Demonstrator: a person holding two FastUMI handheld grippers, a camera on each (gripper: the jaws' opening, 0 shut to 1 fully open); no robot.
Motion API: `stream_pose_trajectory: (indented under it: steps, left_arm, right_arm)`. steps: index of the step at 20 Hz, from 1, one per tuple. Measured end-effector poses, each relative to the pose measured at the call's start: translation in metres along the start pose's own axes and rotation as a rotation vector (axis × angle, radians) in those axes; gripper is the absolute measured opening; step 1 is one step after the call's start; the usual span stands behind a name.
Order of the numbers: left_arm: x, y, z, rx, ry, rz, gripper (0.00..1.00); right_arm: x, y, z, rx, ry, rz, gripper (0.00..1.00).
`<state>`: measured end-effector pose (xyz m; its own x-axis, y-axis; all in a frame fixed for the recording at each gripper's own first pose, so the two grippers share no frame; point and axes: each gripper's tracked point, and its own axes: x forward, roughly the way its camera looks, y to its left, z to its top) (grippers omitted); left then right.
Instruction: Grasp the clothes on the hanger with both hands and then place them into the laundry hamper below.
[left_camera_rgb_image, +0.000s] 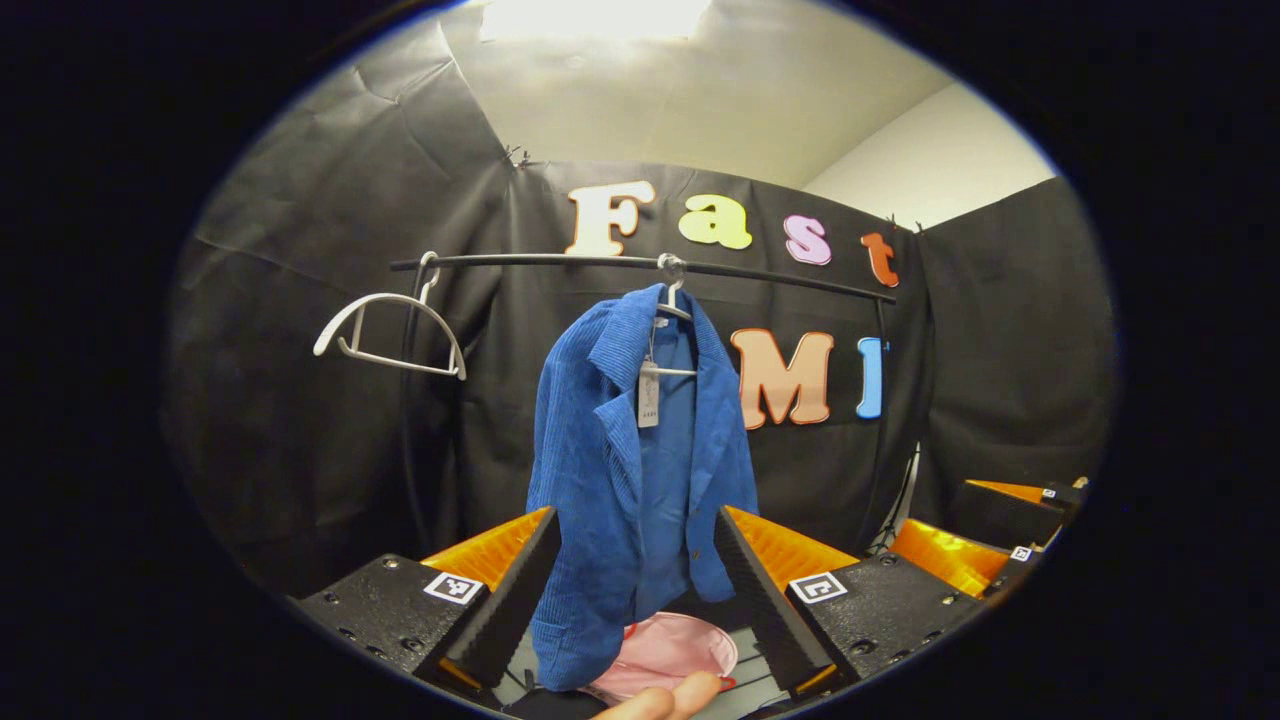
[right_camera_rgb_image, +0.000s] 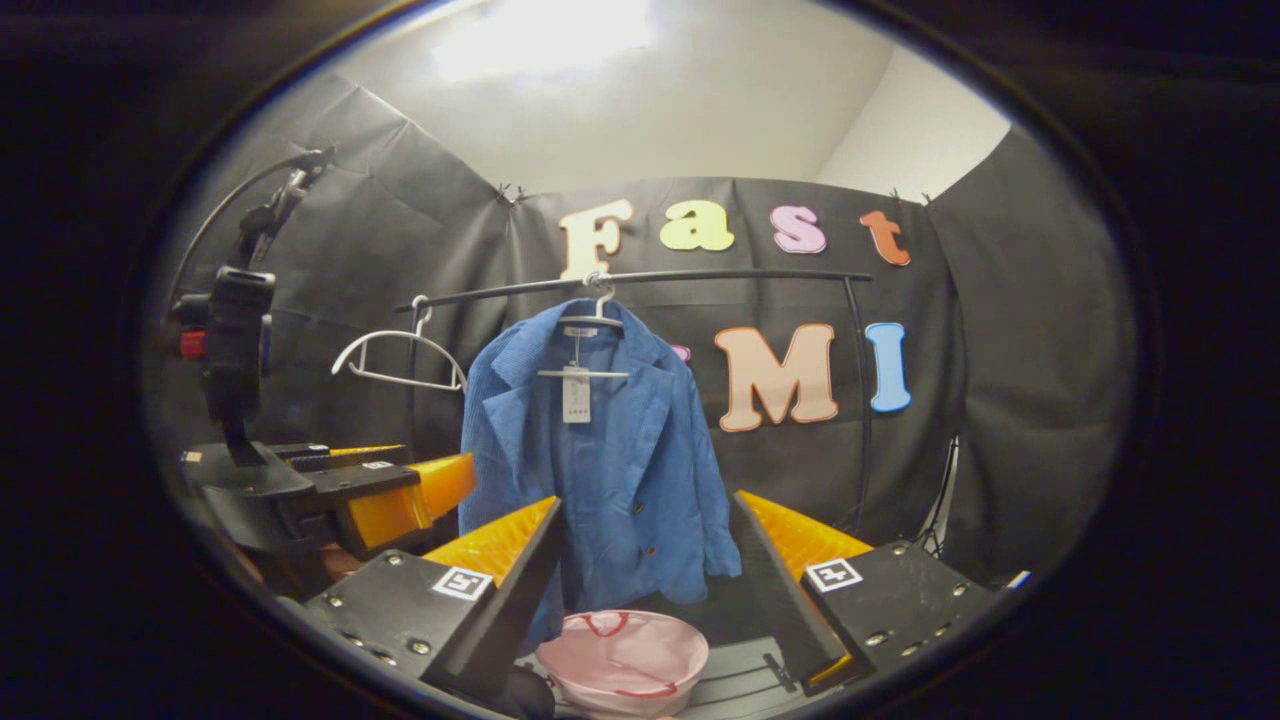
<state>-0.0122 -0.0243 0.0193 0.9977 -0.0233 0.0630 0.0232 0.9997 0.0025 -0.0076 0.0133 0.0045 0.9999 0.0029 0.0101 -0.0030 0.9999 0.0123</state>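
Observation:
A blue corduroy jacket (left_camera_rgb_image: 630, 470) (right_camera_rgb_image: 600, 470) hangs on a white hanger (left_camera_rgb_image: 676, 305) (right_camera_rgb_image: 597, 312) from a black rail (left_camera_rgb_image: 560, 262) (right_camera_rgb_image: 700, 277). Below it on the floor stands a pink laundry hamper (left_camera_rgb_image: 668, 650) (right_camera_rgb_image: 625, 660). My left gripper (left_camera_rgb_image: 635, 590) is open, its fingers framing the jacket's lower part from some way off. My right gripper (right_camera_rgb_image: 645, 580) is open too, short of the jacket. In the right gripper view the left gripper (right_camera_rgb_image: 340, 495) shows at the left with its camera mount.
An empty white hanger (left_camera_rgb_image: 395, 325) (right_camera_rgb_image: 400, 355) hangs at the rail's left end. The rack's upright post (right_camera_rgb_image: 860, 400) stands at the right. A fingertip (left_camera_rgb_image: 665, 700) shows at the bottom of the left gripper view. Black cloth walls close the booth.

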Motion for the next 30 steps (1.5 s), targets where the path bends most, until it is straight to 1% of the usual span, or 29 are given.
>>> stream_pose_trajectory:
  steps: [4,7,8,9,10,11,12,13,14,15,16,19,20,21,22,23,24,25,26,27,28,30]
  left_arm:
    - [0.011,-0.002,-0.009,0.06,0.008,0.032,0.92]
    - [0.028,0.007,0.003,0.064,-0.06,0.074,0.93]
    - [0.043,0.007,0.0,0.065,-0.054,0.082,0.93]
    - [0.055,0.006,0.0,0.062,-0.043,0.083,0.92]
    - [0.064,0.007,0.002,0.056,-0.033,0.087,0.92]
    - [0.073,0.01,0.006,0.047,-0.029,0.097,0.92]
    - [0.08,0.014,0.013,0.04,-0.033,0.11,0.93]
    - [0.086,0.015,0.017,0.039,-0.035,0.116,0.93]
    - [0.094,0.014,0.016,0.038,-0.024,0.113,0.92]
    - [0.101,0.012,0.012,0.039,-0.004,0.111,0.92]
    - [0.105,0.012,0.008,0.032,0.017,0.111,0.92]
    - [0.122,0.008,0.009,0.024,-0.009,0.091,0.92]
    - [0.129,0.013,0.006,0.035,-0.001,0.103,0.92]
    - [0.135,0.021,0.001,0.037,0.025,0.128,0.94]
    - [0.141,0.027,-0.002,0.026,0.038,0.158,0.92]
    - [0.145,0.032,-0.004,0.01,0.039,0.18,0.92]
    - [0.149,0.034,-0.006,0.002,0.04,0.189,0.91]
    - [0.153,0.033,-0.005,0.004,0.03,0.185,0.92]
    - [0.155,0.032,-0.004,0.017,0.018,0.177,0.83]
    - [0.159,0.031,-0.006,0.027,0.011,0.165,0.77]
    - [0.163,0.028,-0.008,0.03,0.012,0.148,0.69]
    - [0.169,0.016,-0.016,0.002,0.027,0.094,0.53]
  right_arm:
    - [0.01,-0.003,0.0,-0.003,-0.014,-0.013,0.98]
    - [0.034,-0.005,-0.004,-0.01,-0.018,-0.011,0.98]
    - [0.046,-0.008,-0.006,-0.01,-0.005,-0.013,0.98]
    - [0.059,-0.008,-0.008,-0.009,0.008,-0.005,1.0]
    - [0.074,-0.008,-0.007,-0.006,0.013,0.008,0.98]
    - [0.089,-0.009,-0.005,0.003,0.018,0.015,1.0]
    - [0.105,-0.011,-0.006,0.013,0.025,0.027,0.98]
    - [0.122,-0.012,-0.006,0.022,0.031,0.037,0.98]
    - [0.137,-0.012,-0.006,0.024,0.039,0.05,1.0]
    - [0.153,-0.013,-0.009,0.021,0.054,0.06,0.98]
    - [0.167,-0.013,-0.012,0.013,0.066,0.074,0.98]
    - [0.205,-0.013,-0.02,-0.015,0.072,0.09,0.98]
    - [0.218,-0.012,-0.021,-0.013,0.067,0.091,0.98]
    - [0.232,-0.011,-0.019,0.004,0.06,0.097,0.99]
    - [0.248,-0.008,-0.018,0.03,0.05,0.1,1.0]
    - [0.266,-0.005,-0.015,0.059,0.04,0.099,0.98]
    - [0.282,-0.001,-0.016,0.076,0.031,0.105,0.98]
    - [0.299,0.004,-0.016,0.076,0.027,0.121,0.98]
    - [0.315,0.007,-0.019,0.072,0.026,0.134,0.93]
    - [0.33,0.008,-0.021,0.069,0.032,0.133,0.93]
    - [0.342,0.007,-0.023,0.075,0.03,0.13,0.98]
    - [0.365,0.009,-0.024,0.095,0.017,0.13,1.0]
